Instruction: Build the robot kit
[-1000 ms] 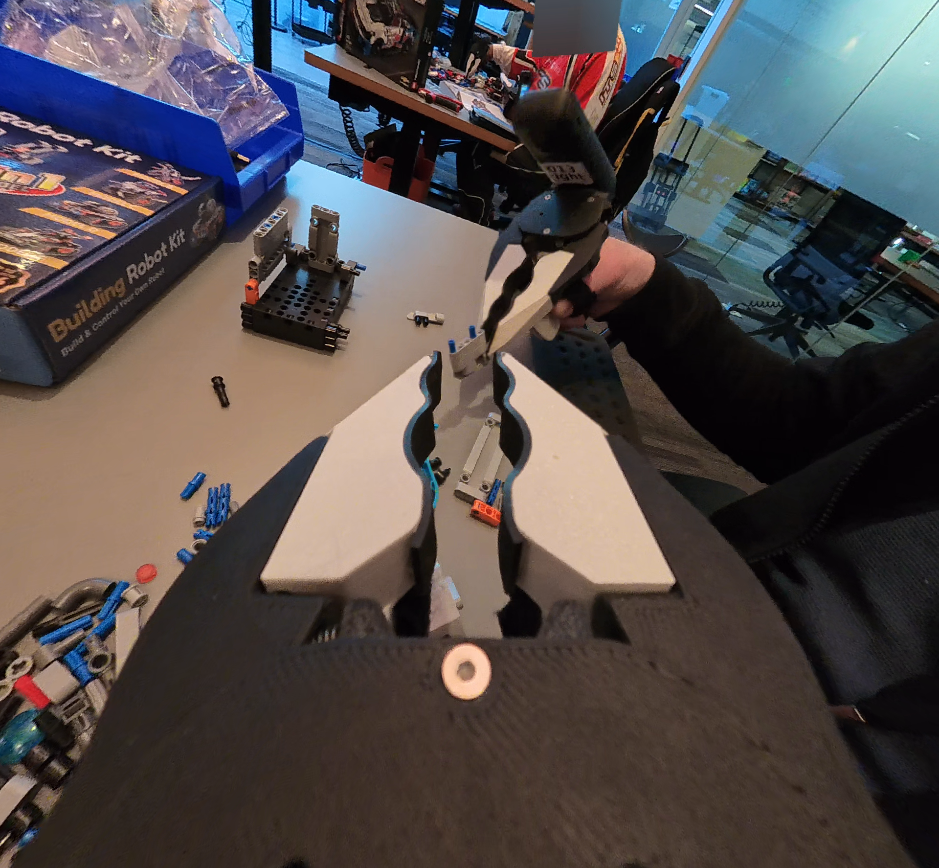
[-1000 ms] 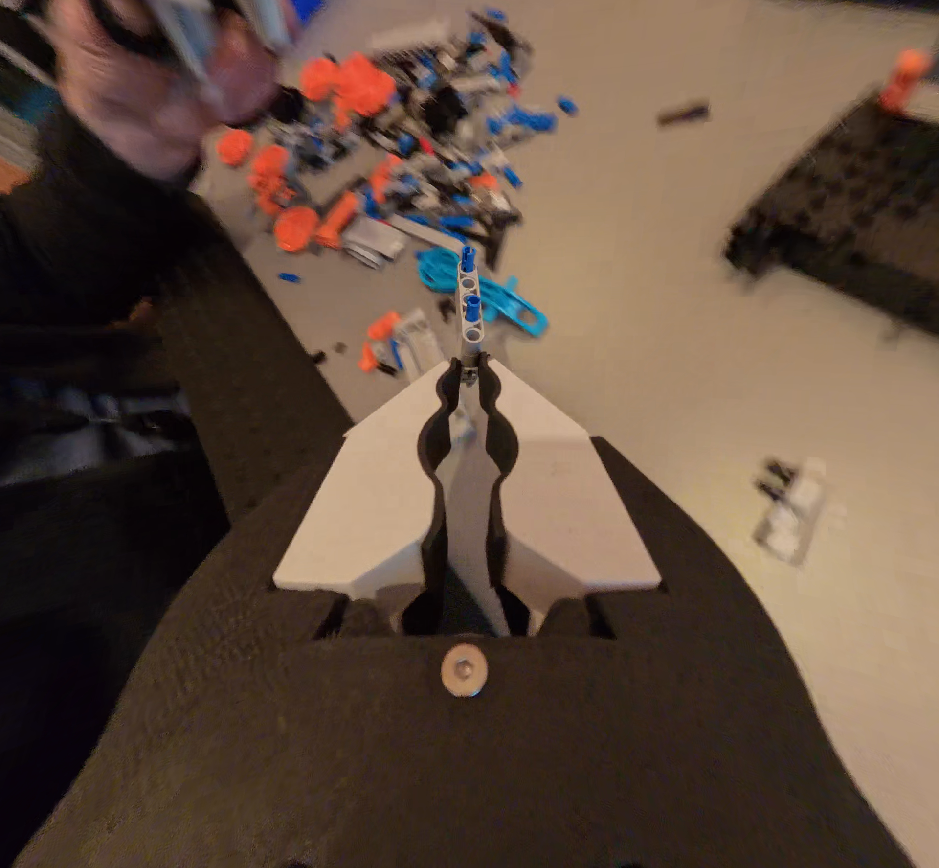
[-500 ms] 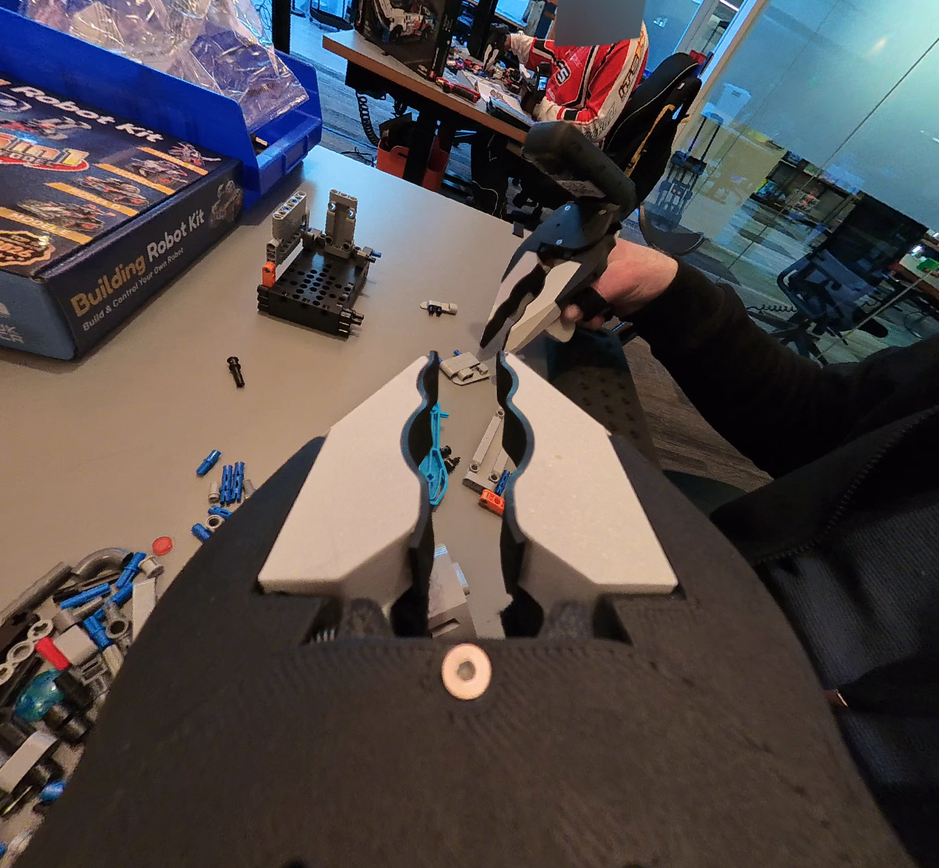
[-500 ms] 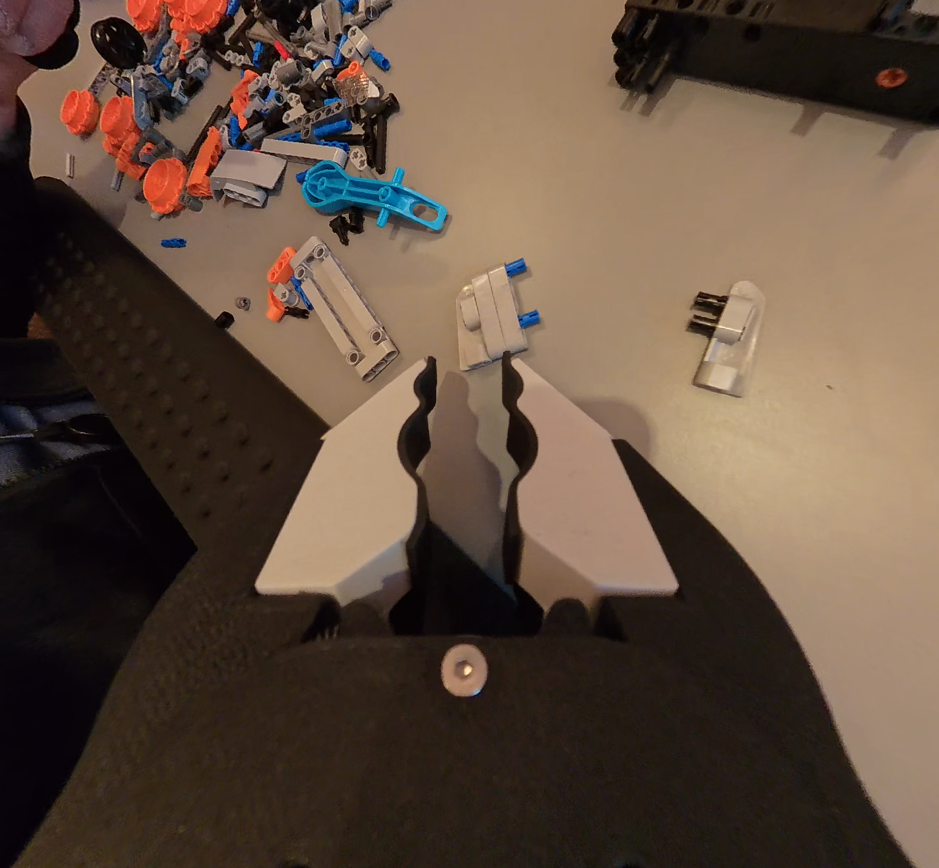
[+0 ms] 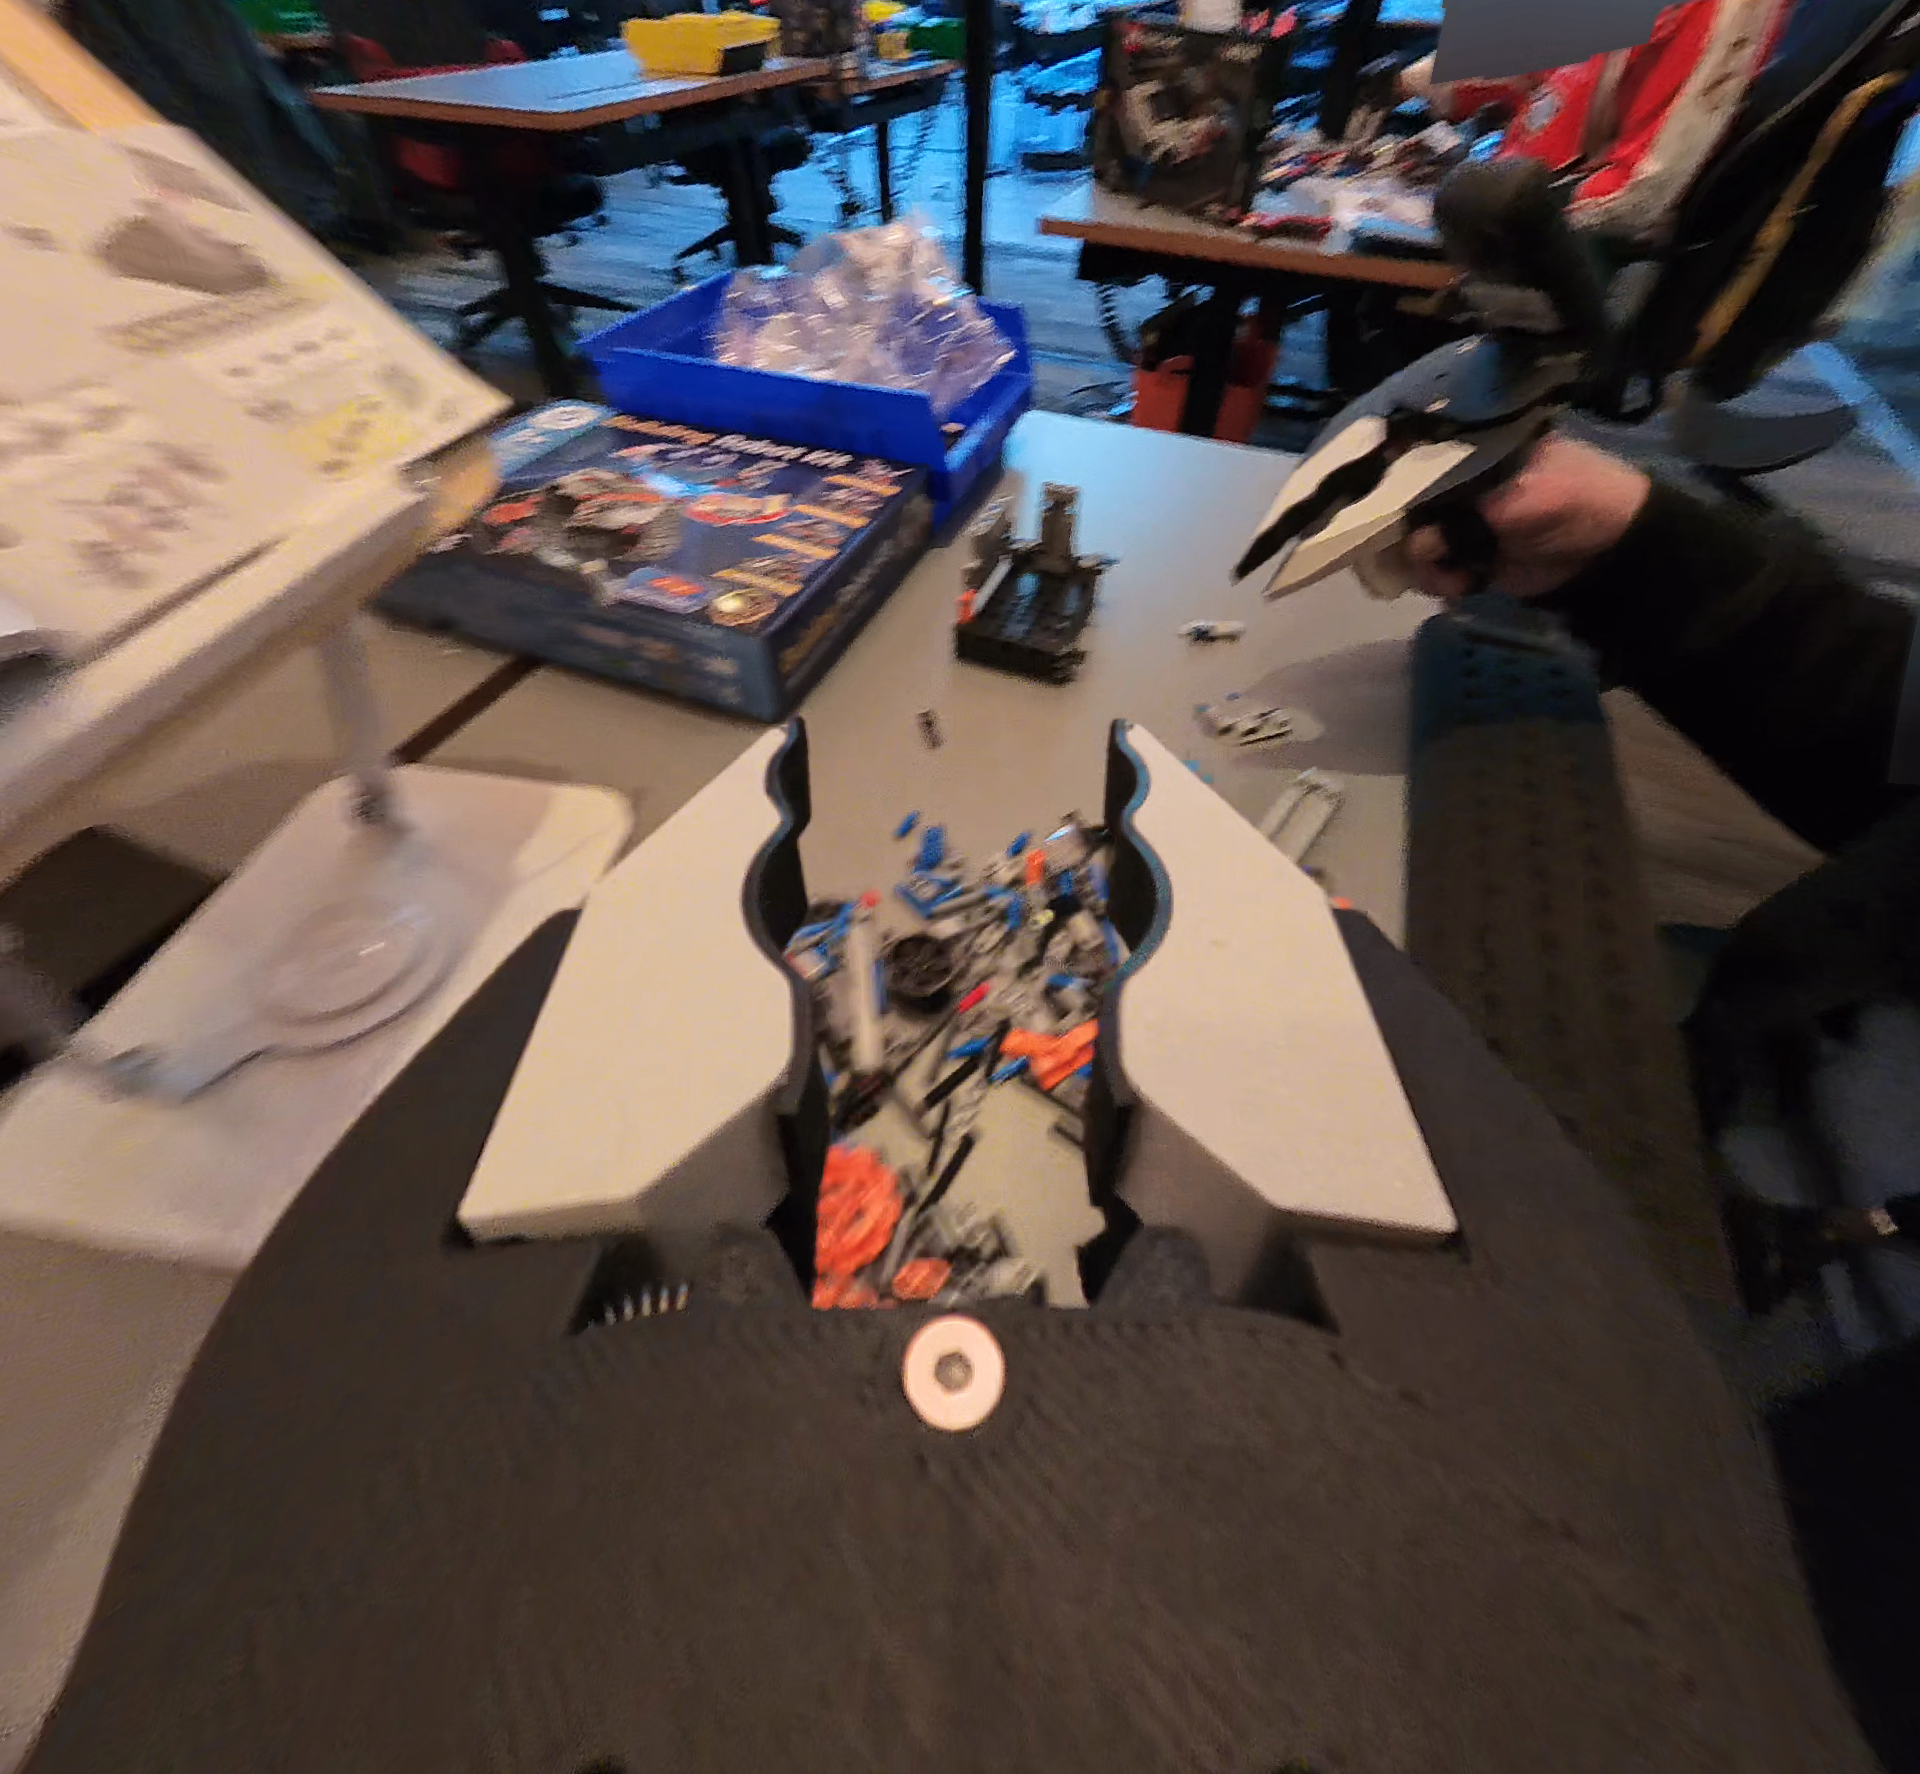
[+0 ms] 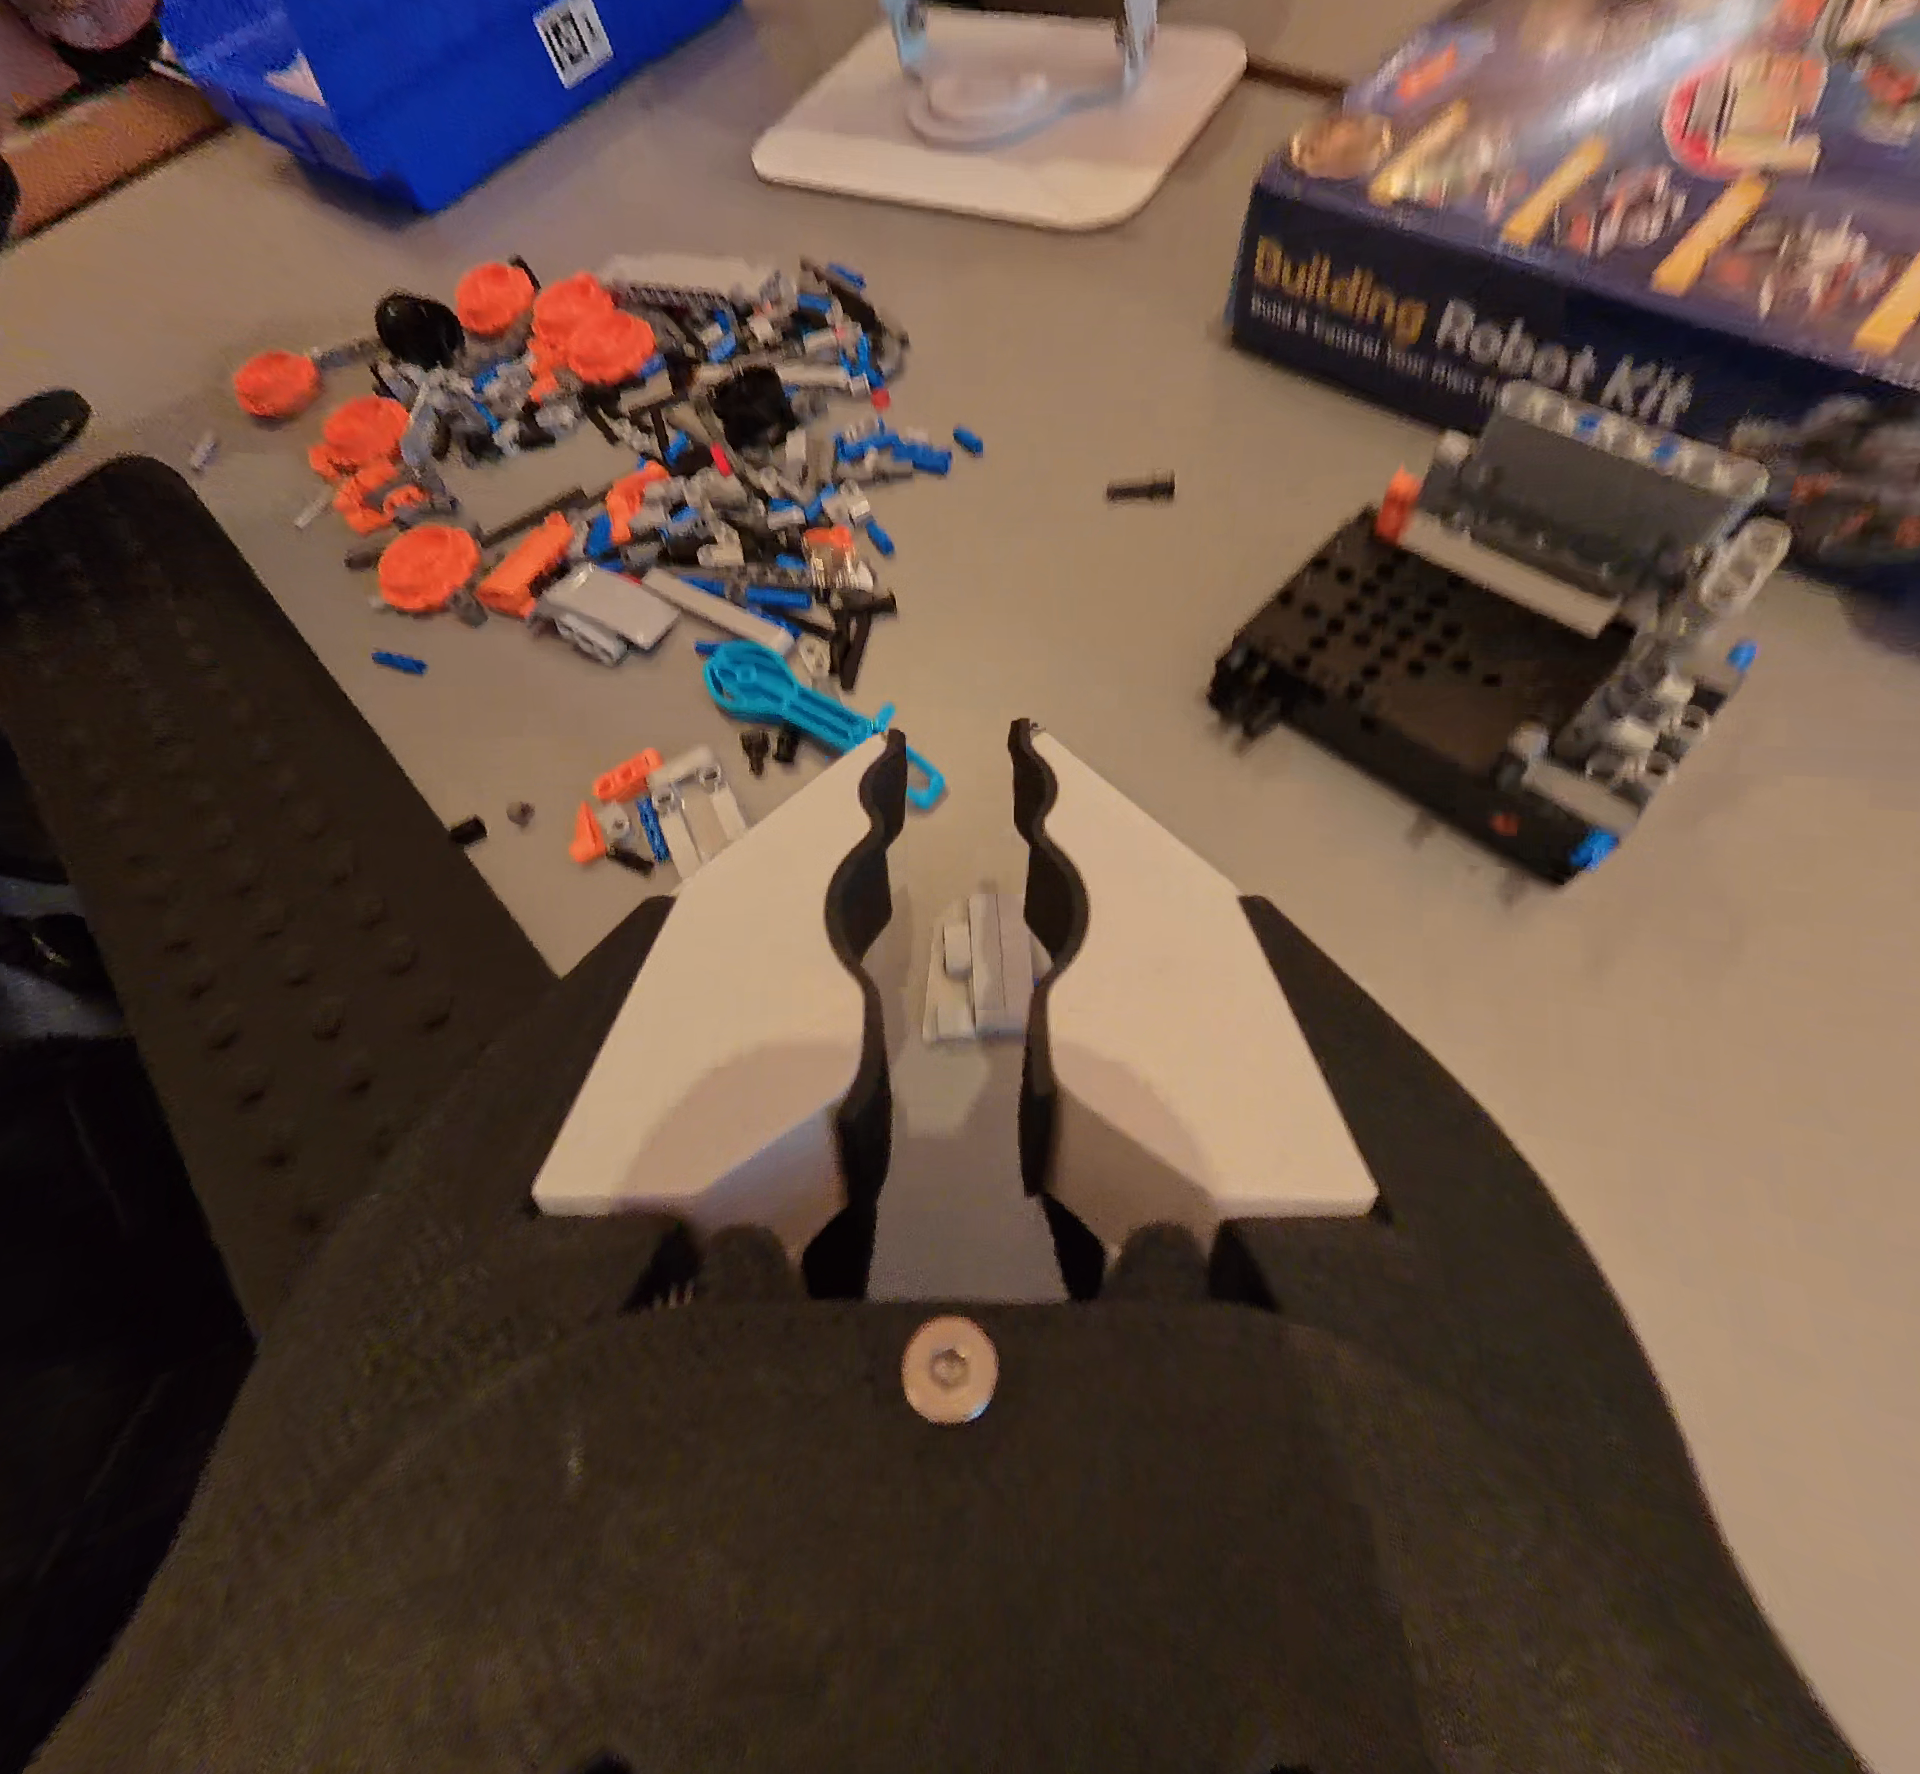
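My left gripper (image 5: pixel 951 737) hangs spread wide and empty above the loose parts pile (image 6: pixel 623 467). My right gripper (image 6: pixel 954 737), parted and empty, hovers over a small grey piece (image 6: pixel 982 971) lying near that pile.

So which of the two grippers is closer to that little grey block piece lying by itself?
The right one. The right gripper hangs open just over the small grey piece, which shows between its fingers. The left gripper, also open, is over the pile of loose parts further off.

Blue bin (image 6: pixel 436 62), kit box (image 6: pixel 1558 197), white stand (image 6: pixel 997 135) — on grey table (image 6: pixel 1039 353).
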The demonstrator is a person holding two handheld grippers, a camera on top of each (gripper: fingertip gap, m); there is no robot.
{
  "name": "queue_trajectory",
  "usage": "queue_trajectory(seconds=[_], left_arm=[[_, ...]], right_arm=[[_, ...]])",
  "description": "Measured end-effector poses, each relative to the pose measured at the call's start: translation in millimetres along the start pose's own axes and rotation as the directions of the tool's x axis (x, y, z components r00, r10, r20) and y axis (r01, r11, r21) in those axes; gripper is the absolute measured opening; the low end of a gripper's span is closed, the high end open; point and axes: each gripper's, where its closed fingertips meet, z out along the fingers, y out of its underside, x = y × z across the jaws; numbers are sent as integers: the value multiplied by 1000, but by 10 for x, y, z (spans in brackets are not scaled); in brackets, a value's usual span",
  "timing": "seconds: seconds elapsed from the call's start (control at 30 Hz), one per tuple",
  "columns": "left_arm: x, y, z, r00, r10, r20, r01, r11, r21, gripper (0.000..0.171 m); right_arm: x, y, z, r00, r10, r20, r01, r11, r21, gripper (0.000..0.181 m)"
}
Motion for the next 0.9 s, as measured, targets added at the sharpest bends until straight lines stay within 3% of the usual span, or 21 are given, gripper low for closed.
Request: queue_trajectory(seconds=[0.17,0.27,0.37,0.47,0.53,0.73,0.9], left_arm=[[-625,187,-760,958,107,268,-71,987,-141,53],[-1083,356,-1311,883,160,442,-51,967,-248,52],[-1414,489,-1769,832,190,521,-17,948,-317,48],[-1593,585,-2039,826,156,542,46,939,-340,44],[-1769,565,-2229,774,224,592,32,920,-390,37],[-1906,545,-2410,826,313,468,11,823,-569,36],[-1937,1002,-2517,888,295,353,44,711,-702,36]], right_arm=[[29,-198,182,996,-85,-19,86,994,74,15],[146,-172,273,992,-109,-59,113,991,68,14],[251,-131,269,989,-112,-93,120,990,78,12],[336,-97,252,990,-88,-110,99,989,105,12],[377,-64,255,991,-64,-115,76,991,105,13],[424,87,329,977,-135,-163,140,990,21,12],[442,73,307,978,-130,-166,140,989,48,12]])
